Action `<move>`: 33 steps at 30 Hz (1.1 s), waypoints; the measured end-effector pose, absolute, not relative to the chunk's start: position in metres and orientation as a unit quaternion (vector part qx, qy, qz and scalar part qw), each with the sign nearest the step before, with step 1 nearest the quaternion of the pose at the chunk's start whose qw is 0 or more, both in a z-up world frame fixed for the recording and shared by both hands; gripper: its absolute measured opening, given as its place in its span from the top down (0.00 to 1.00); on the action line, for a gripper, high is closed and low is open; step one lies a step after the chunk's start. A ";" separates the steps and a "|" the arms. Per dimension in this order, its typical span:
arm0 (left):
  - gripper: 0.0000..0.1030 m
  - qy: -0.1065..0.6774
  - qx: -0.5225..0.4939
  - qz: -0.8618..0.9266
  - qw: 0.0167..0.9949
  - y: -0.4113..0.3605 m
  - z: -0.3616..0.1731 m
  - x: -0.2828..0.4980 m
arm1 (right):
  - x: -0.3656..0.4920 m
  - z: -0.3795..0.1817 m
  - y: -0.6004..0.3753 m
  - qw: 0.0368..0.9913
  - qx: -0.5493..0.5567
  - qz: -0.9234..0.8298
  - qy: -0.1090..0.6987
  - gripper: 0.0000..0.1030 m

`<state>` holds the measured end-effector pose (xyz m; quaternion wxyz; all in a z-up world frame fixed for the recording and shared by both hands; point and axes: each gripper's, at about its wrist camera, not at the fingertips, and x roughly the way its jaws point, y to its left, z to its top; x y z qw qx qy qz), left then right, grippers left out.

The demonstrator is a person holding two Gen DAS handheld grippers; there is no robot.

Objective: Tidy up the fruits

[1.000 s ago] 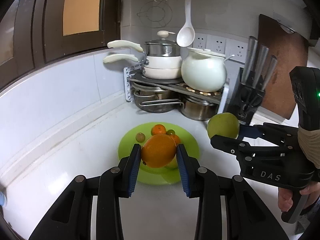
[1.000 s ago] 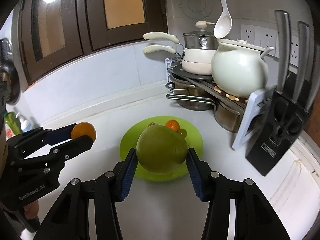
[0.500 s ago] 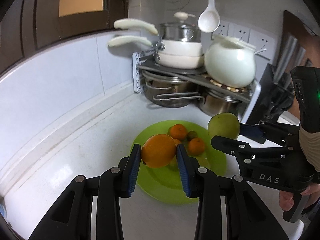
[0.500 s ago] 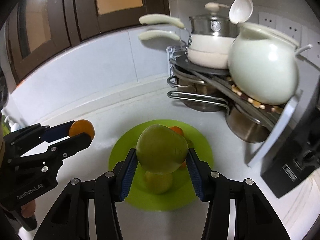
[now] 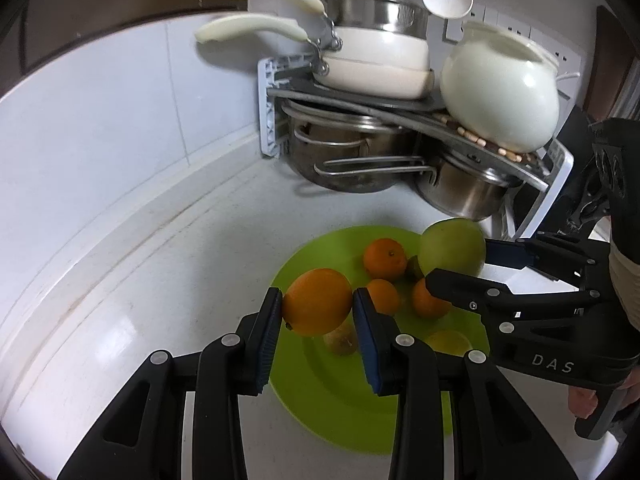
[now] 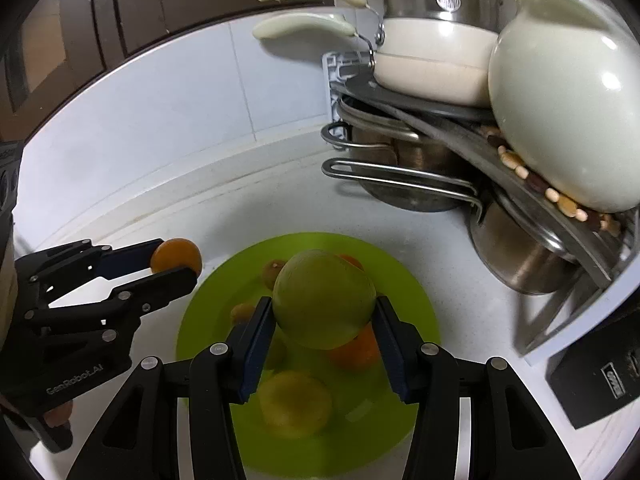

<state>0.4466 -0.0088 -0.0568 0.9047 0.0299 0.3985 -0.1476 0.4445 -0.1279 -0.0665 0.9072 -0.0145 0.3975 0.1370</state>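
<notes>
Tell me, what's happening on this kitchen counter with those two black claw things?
A person holds a gripper in each hand, sorting fruit. The left gripper is clamped on an orange; the right gripper is clamped on a large green fruit. Both hang over a green plate that already holds several small oranges.

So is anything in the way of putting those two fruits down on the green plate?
Only the fruit already there. Under the green fruit in the right gripper lie small oranges. The orange in the left gripper hangs over the plate near bare space.
</notes>
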 end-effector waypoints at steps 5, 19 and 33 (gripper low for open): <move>0.65 0.411 0.039 -0.157 0.897 -0.012 -0.069 0.463 | 0.454 -0.076 -0.127 0.903 -0.015 0.136 0.407 0.51; 0.65 0.436 0.036 -0.179 0.881 -0.020 -0.090 0.479 | 0.464 -0.085 -0.130 0.900 -0.014 0.133 0.415 0.51; 0.51 0.402 0.038 -0.126 0.906 -0.004 -0.059 0.452 | 0.455 -0.081 -0.130 0.905 -0.005 0.131 0.404 0.44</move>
